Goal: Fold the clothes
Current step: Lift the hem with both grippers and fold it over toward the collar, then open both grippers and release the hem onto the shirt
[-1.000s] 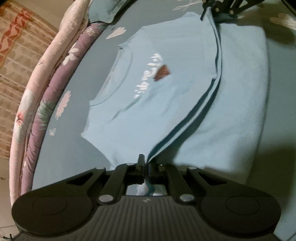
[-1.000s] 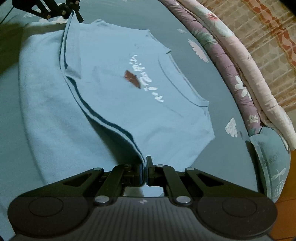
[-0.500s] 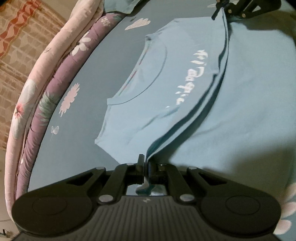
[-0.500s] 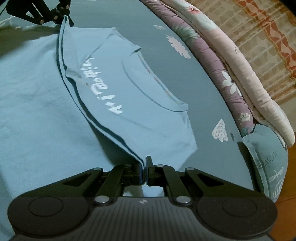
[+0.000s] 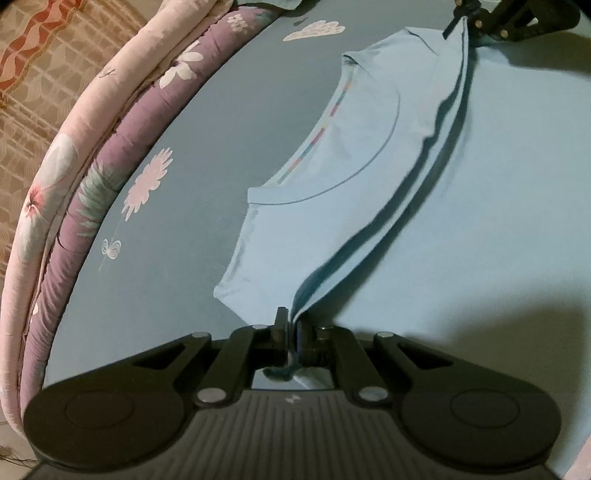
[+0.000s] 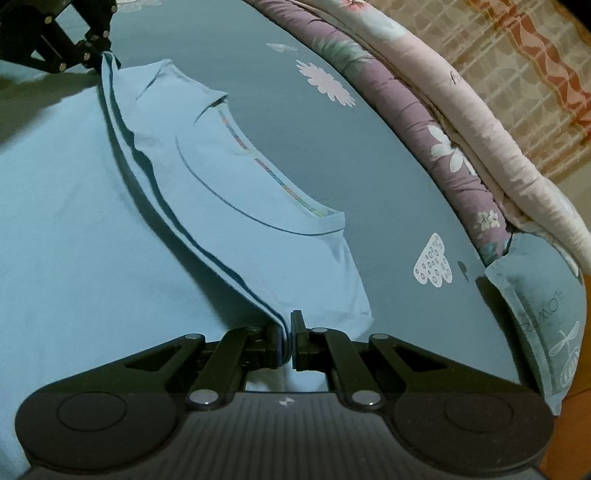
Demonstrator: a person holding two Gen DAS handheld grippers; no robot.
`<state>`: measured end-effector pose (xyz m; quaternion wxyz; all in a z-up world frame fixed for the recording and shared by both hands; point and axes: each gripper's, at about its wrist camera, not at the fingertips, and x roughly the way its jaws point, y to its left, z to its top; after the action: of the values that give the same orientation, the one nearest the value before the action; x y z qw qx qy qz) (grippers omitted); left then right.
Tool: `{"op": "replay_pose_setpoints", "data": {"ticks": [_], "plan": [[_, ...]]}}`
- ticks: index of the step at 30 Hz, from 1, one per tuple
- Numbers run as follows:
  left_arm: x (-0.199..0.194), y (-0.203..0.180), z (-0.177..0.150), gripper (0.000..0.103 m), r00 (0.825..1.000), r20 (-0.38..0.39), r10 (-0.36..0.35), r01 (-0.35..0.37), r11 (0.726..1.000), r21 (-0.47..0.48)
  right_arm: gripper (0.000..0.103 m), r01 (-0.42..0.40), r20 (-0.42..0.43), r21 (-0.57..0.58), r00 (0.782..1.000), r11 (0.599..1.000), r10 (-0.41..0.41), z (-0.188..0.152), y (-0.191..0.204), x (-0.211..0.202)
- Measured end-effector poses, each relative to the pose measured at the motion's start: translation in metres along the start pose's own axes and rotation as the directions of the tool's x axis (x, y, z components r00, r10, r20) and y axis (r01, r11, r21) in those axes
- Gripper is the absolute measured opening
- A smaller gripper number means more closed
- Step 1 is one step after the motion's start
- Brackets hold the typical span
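Observation:
A light blue T-shirt (image 5: 354, 155) lies on a dark teal bed sheet (image 5: 192, 236), its neckline facing the bed's edge. My left gripper (image 5: 291, 328) is shut on a doubled edge of the T-shirt (image 6: 236, 192), which is lifted over the collar end. My right gripper (image 6: 286, 332) is shut on the other end of that same edge. A taut fold runs between them. Each gripper shows in the other's view: the right gripper (image 5: 461, 26) at top right, the left gripper (image 6: 99, 51) at top left. The chest print is hidden under the fold.
A rolled purple and pink floral quilt (image 5: 74, 177) runs along the bed's edge, also the quilt (image 6: 443, 122) in the right wrist view. A teal pillow (image 6: 543, 314) lies at the right. Beyond the quilt is a patterned brown wall (image 6: 517, 55).
Both grippers have carried the held edge across the shirt toward the neckline. The chest print, visible a second ago, is now covered by the folded-over layer.

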<state>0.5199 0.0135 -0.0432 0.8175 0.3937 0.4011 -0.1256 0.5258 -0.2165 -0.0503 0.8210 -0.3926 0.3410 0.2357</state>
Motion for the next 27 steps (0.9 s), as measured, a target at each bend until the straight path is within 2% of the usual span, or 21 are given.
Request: {"op": "replay_pose_setpoints", "data": {"ticks": [8, 15, 16, 18, 19, 20, 22, 23, 27], "plan": [[0.014, 0.018, 0.009, 0.003, 1.000, 0.005, -0.002, 0.002, 0.999, -0.032, 0.006, -0.019, -0.001, 0.040, 1.000, 0.999, 0.019, 0.006, -0.013, 0.014], [0.029, 0.018, 0.014, 0.004, 1.000, -0.002, 0.000, 0.000, 1.000, -0.021, 0.006, -0.058, -0.001, 0.078, 0.998, 0.995, 0.058, 0.009, -0.022, 0.025], [0.031, 0.018, 0.015, 0.007, 1.000, -0.002, -0.002, 0.002, 1.000, -0.025, 0.007, -0.062, 0.002, 0.080, 0.998, 0.995, 0.062, 0.010, -0.023, 0.025], [0.033, 0.021, 0.016, 0.013, 1.000, -0.004, -0.001, 0.000, 0.999, -0.040, 0.015, -0.064, 0.001, 0.102, 0.998, 0.993, 0.065, 0.011, -0.028, 0.027], [0.033, 0.024, 0.016, 0.013, 1.000, -0.005, -0.004, 0.004, 0.999, -0.051, 0.026, -0.065, 0.001, 0.114, 0.998, 0.991, 0.066, 0.011, -0.031, 0.028], [0.032, 0.028, 0.016, 0.013, 1.000, -0.004, -0.005, 0.005, 0.998, -0.064, 0.031, -0.069, 0.007, 0.128, 0.998, 0.989, 0.069, 0.011, -0.035, 0.026], [0.028, 0.035, 0.016, 0.015, 1.000, -0.001, -0.008, 0.008, 0.996, -0.090, 0.035, -0.078, 0.022, 0.157, 0.997, 0.984, 0.076, 0.011, -0.043, 0.020], [0.026, 0.039, 0.016, 0.016, 1.000, 0.001, -0.009, 0.009, 0.995, -0.103, 0.042, -0.083, 0.030, 0.171, 0.996, 0.982, 0.079, 0.011, -0.047, 0.018], [0.014, 0.049, 0.012, 0.030, 1.000, 0.011, -0.003, 0.004, 0.992, -0.125, 0.049, -0.117, 0.066, 0.233, 0.992, 0.965, 0.104, 0.008, -0.063, 0.004]]}}
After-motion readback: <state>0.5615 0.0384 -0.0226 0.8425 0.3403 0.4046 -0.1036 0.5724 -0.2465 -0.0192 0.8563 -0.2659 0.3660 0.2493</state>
